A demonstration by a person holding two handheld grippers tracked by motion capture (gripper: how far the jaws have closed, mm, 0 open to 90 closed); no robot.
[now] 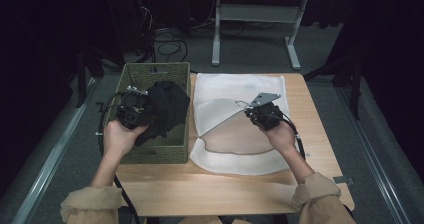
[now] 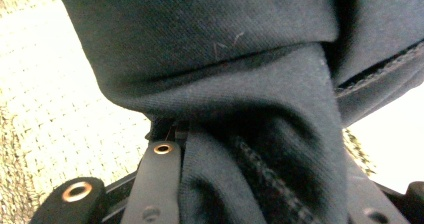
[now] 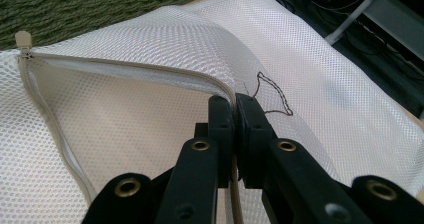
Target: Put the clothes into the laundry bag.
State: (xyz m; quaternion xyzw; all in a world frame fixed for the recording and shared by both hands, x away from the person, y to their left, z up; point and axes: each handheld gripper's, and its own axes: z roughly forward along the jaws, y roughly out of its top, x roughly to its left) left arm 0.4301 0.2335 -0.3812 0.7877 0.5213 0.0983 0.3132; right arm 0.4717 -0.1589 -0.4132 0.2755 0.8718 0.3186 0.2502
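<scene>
Jaws of right gripper (image 3: 234, 106) clenched on zipped edge of white mesh laundry bag (image 1: 235, 96), lifting that flap off wooden counter (image 1: 200, 184). Jaws of left gripper (image 1: 134, 110) grasping bunched dark garment (image 1: 167, 106), held over green woven basket (image 1: 150, 71) just left of bag. Bag flat, long axis running front to back, opening facing basket. Bare counter along near edge; mesh fine, garment soft twill.

We see left tool (image 1: 134, 109) gripping black garment (image 1: 167, 106) over green basket (image 1: 150, 74); right tool (image 1: 262, 115) pinching white mesh bag (image 1: 235, 91) edge, lifted off worktop (image 1: 210, 184).
</scene>
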